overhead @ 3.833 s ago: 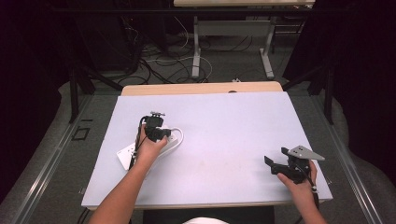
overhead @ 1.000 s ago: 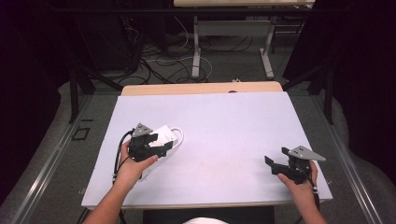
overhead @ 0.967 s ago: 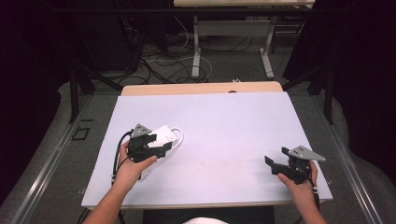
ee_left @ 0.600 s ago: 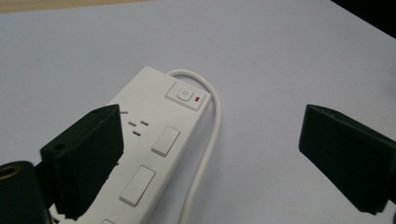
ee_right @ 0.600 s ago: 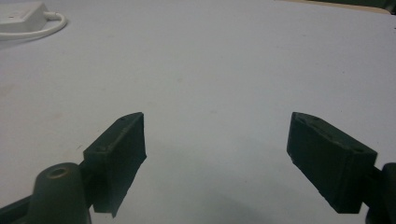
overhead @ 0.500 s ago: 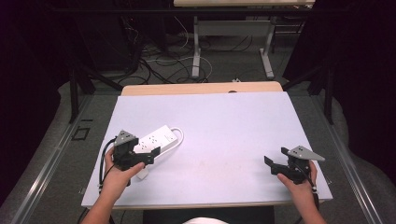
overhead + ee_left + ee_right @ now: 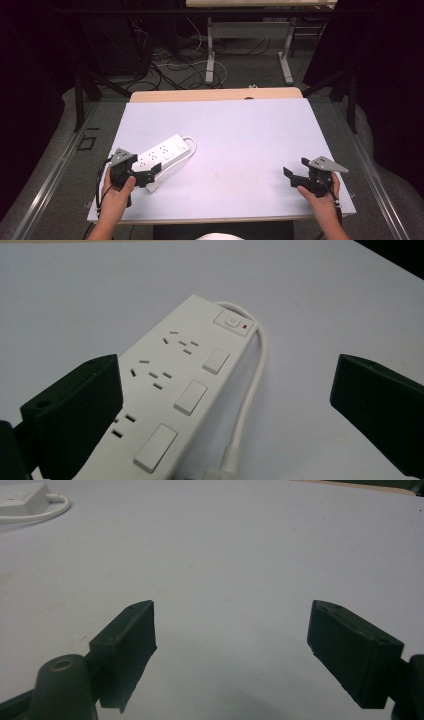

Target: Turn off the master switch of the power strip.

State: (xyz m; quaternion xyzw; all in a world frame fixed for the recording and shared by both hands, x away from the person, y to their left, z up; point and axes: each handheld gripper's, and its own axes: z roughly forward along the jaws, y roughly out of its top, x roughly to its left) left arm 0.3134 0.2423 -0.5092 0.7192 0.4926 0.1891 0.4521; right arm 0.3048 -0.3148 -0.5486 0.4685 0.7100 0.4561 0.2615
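White power strip (image 7: 185, 385) dead ahead of the left gripper (image 7: 142, 176), lying flat on the pale surface (image 7: 240, 130), near end right between the spread jaws. Rigid plastic body by the look of it, probably light, smooth enough to slide under a careless push. White cord (image 7: 250, 390) looping out from the switch end and running back along the strip's right side toward the gripper, ending in a plug (image 7: 220, 472) just beside the near end. Floppy stuff, likely to trail and snag. Best hold, at a guess: across the long sides of the casing, clear of the rocker switches and the cord.

Left gripper wide open, gripping nothing; left jaw overlapping the strip's near corner in its own view, contact impossible to call; right jaw well out past the cord.

Over to the right gripper (image 7: 300, 176): jaws wide apart, empty, bare surface between them, strip's far end (image 7: 22, 500) well off, ahead and to its left. Hovering or resting, hard to say.
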